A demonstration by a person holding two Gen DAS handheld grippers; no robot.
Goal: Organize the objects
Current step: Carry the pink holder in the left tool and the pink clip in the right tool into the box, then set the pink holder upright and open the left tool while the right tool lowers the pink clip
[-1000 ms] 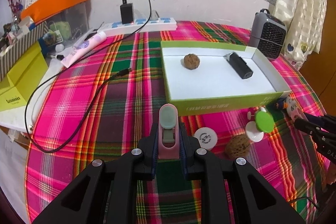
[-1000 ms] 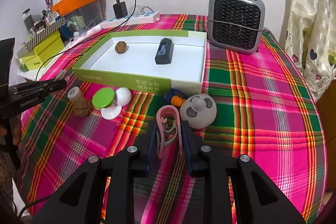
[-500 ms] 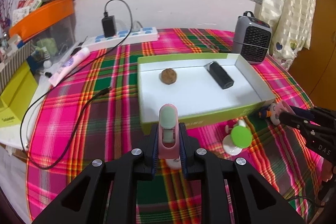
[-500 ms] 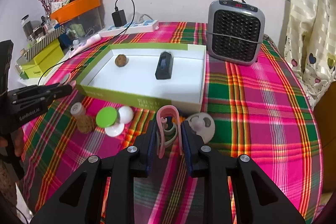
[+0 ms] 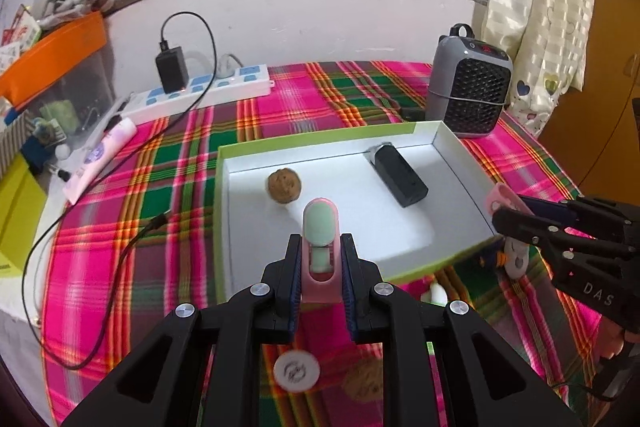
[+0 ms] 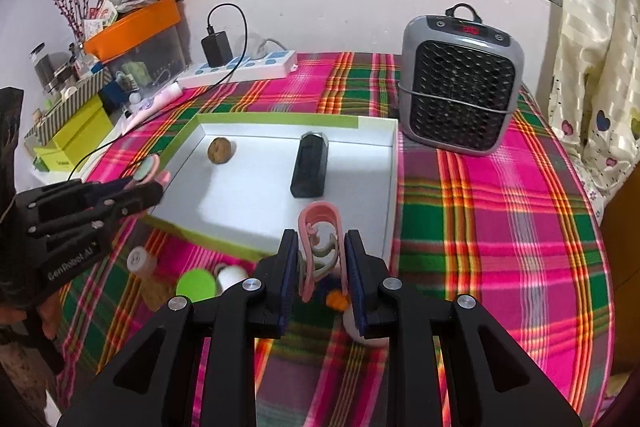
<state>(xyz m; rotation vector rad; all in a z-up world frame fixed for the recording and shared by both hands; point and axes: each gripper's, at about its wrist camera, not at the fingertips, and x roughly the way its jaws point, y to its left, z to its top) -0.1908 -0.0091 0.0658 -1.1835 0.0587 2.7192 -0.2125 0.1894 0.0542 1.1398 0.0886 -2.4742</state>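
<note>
A white box with green sides (image 5: pixel 224 187) (image 6: pixel 394 187) lies on the plaid table, holding a walnut (image 5: pixel 284 185) (image 6: pixel 220 149) and a black rectangular device (image 5: pixel 400 177) (image 6: pixel 309 165). My left gripper (image 5: pixel 320 259) (image 6: pixel 154 183) is shut on a pink and green clip (image 5: pixel 319 227), held over the box's near left edge. My right gripper (image 6: pixel 322 259) (image 5: pixel 500 211) is shut on a pink loop-shaped clip (image 6: pixel 318 243), held over the box's near right corner.
On the cloth in front of the box lie a white cap (image 5: pixel 297 371), another walnut (image 5: pixel 366 383), a green-capped white piece (image 6: pixel 196 285) and a small toy (image 6: pixel 336 301). A grey heater (image 6: pixel 460 87), a power strip (image 5: pixel 208 95), cables and yellow boxes (image 6: pixel 76 135) stand around.
Both grippers have risen and moved forward toward the box with their clips still held; the loose items on the cloth now lie below and behind the fingertips.
</note>
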